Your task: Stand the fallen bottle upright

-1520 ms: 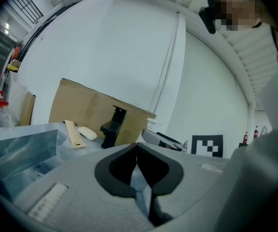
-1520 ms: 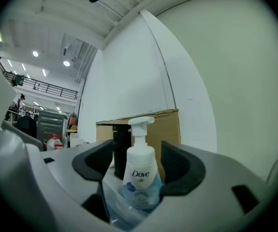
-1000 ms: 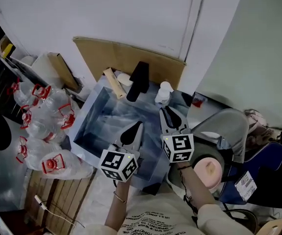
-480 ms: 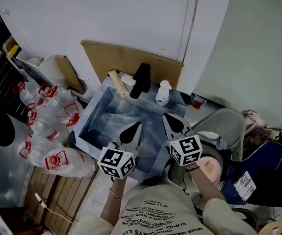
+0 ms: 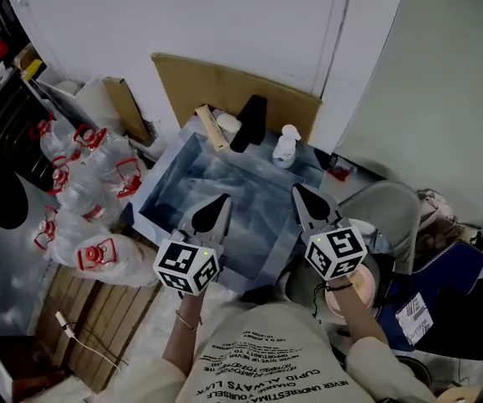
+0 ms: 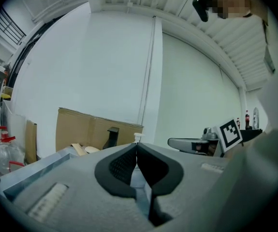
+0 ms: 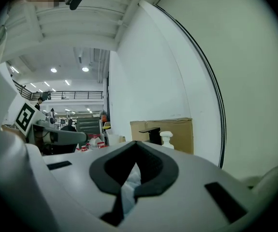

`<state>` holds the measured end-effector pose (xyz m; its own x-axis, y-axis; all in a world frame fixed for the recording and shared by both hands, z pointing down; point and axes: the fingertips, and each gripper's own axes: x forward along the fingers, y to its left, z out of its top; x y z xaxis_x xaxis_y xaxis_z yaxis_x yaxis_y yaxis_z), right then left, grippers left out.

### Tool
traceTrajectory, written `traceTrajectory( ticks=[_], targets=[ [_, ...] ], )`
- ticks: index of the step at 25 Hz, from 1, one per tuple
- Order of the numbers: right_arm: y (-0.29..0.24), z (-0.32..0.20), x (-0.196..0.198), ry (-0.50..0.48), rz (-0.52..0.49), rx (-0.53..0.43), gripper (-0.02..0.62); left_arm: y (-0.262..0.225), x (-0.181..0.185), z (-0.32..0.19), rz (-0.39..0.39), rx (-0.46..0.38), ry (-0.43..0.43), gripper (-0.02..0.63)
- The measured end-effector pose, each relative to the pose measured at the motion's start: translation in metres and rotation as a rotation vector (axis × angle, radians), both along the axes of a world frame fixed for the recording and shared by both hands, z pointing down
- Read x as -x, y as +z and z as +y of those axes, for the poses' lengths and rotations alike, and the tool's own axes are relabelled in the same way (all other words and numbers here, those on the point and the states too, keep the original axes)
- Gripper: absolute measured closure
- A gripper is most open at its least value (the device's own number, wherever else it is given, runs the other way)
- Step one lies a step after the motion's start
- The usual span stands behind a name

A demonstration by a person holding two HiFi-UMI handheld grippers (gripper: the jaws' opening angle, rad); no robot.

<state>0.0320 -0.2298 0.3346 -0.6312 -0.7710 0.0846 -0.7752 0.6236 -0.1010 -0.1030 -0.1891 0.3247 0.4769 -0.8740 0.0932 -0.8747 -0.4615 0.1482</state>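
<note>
The fingers of the left gripper are pressed together, with nothing between them. The fingers of the right gripper are likewise pressed together and empty.

**Task status**
- The white pump bottle stands upright at the far right corner of the table, pump head on top.
- No other bottle lies on its side on the table, as far as the head view shows.
- Judgement: the uprighting step appears complete. Nothing is left to do but keep both tools off the bottle.
- The bottle looks top-heavy and narrow-based, so a knock from either tool could tip it.

**Hand pose**
- Both grippers sit over the near edge of the table, well apart from the bottle.
- The left gripper is over the near middle, the right over the near right side.
- Both point roughly level toward the table's far edge, where a cardboard sheet leans against the wall.
- Each marker cube faces up and back toward the person.
- A black object stands at the table's far edge, beside the bottle.
</note>
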Motion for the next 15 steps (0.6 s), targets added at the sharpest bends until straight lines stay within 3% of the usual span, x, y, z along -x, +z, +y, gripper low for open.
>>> traceTrajectory(
  ticks=[15],
  targets=[
    [-0.019,0.016,-0.008,0.016,-0.025,-0.051,0.592,-0.011,0.028,0.022,-0.003,-0.037,-0.096,0.583]
  ],
)
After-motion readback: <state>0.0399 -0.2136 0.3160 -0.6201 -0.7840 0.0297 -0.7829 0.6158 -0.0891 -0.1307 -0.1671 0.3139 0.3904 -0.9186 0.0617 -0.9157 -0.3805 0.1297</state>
